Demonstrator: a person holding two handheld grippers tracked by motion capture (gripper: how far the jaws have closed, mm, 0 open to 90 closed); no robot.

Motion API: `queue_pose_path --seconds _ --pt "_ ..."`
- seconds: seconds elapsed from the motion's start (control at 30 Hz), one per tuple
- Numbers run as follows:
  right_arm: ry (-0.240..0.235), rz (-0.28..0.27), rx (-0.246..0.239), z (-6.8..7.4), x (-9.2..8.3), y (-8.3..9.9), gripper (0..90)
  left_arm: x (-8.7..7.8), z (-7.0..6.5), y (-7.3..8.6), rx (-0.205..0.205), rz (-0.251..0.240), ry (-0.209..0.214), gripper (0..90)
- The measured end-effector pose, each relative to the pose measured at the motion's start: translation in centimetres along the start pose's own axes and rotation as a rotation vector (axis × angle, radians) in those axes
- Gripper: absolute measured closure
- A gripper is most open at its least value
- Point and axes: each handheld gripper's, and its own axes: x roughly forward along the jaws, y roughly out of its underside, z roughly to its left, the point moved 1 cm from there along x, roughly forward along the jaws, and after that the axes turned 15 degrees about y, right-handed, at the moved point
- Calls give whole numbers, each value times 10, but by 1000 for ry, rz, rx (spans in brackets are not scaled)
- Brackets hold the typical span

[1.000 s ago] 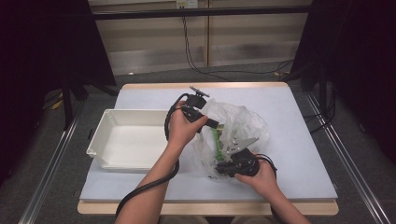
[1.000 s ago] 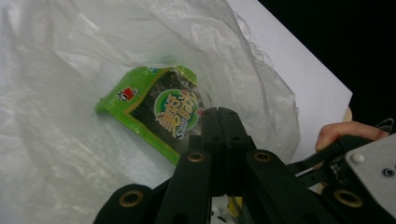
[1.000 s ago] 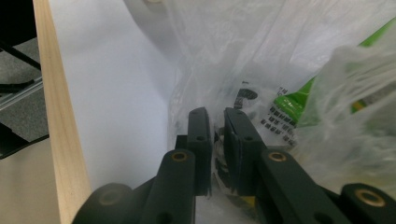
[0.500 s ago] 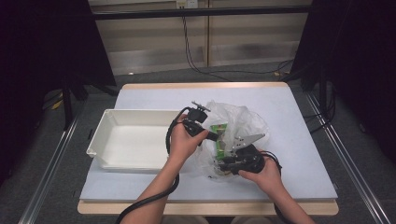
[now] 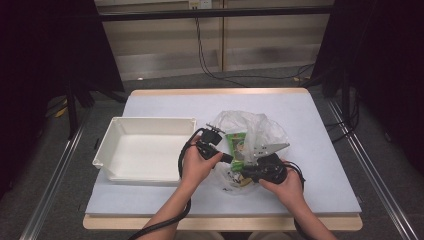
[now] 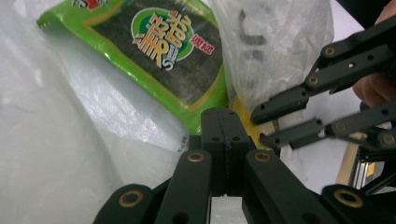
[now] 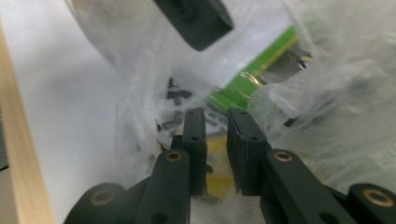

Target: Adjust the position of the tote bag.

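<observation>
A clear plastic bag [image 5: 260, 130] [image 6: 60, 140] [image 7: 336, 107] lies on the table, right of centre. Inside it are a green seaweed packet [image 5: 237, 142] [image 6: 173, 51] [image 7: 252, 79] and something yellow [image 7: 217, 182]. My left gripper [image 5: 231, 159] [image 6: 227, 114] is shut, its tip at the packet's lower corner against the film. I cannot tell whether film is pinched. My right gripper [image 5: 239, 171] [image 7: 217, 116] faces it from the right. Its jaws have just been closing and stand narrowly apart on bunched bag film. In the left gripper view the right gripper [image 6: 268, 123] is close by.
A white tray [image 5: 107, 150] stands at the left of the table, beside the left hand. The table's wooden front edge [image 7: 18, 140] runs close to the right gripper. Bare tabletop [image 5: 300, 110] lies behind and right of the bag.
The left hand has sunk toward the table with its gripper, and the bag has settled flatter. The right hand stays in place.
</observation>
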Motion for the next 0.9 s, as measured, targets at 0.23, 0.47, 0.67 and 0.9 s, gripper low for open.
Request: queue_pose_path --seconds 0.23,0.47,0.67,0.9 --pt "39 53 38 -8 4 12 821 16 6 15 -6 18 27 900" --pt "79 79 47 -19 0 23 856 28 10 24 -8 52 30 900" --pt "100 91 90 -31 -7 31 897 30 13 30 5 69 34 900" --pt "128 105 109 -46 -15 39 900 31 12 32 7 45 24 900"
